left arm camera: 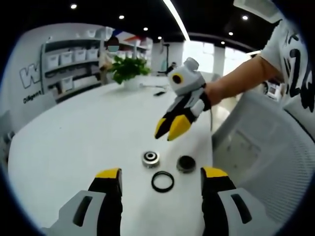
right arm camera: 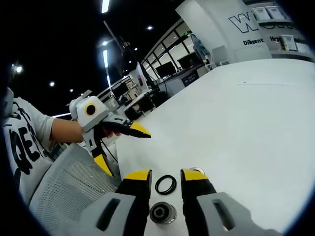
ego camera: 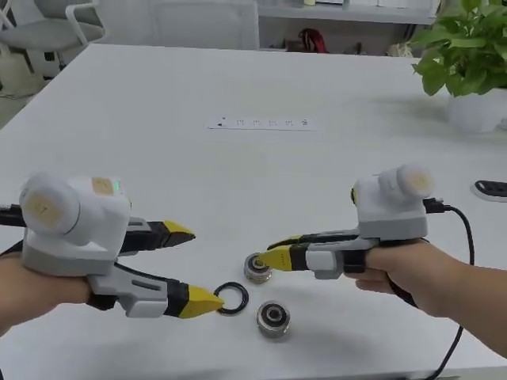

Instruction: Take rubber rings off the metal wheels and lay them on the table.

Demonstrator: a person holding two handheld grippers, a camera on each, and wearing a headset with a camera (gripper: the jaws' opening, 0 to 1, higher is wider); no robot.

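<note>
A loose black rubber ring (ego camera: 231,298) (left arm camera: 162,181) (right arm camera: 165,184) lies flat on the white table (ego camera: 238,182). Just right of it stands a silvery metal wheel (ego camera: 257,267) (left arm camera: 150,158) whose rim looks bare. Nearer me is a second wheel (ego camera: 273,318) (left arm camera: 186,163) (right arm camera: 163,212) with a dark ring around it. My left gripper (ego camera: 190,267) (left arm camera: 161,173) (right arm camera: 122,148) is wide open, its lower tip beside the loose ring. The right gripper (ego camera: 269,257) (left arm camera: 170,129) (right arm camera: 166,175) hovers just above the silvery wheel. Its jaws stand a narrow gap apart and hold nothing.
A flush socket strip (ego camera: 261,123) sits mid-table. At the far right stand a potted plant (ego camera: 467,55) and a small black object (ego camera: 491,188). The right gripper's cable (ego camera: 467,237) trails off the near edge. An office chair (ego camera: 47,28) stands beyond the far left corner.
</note>
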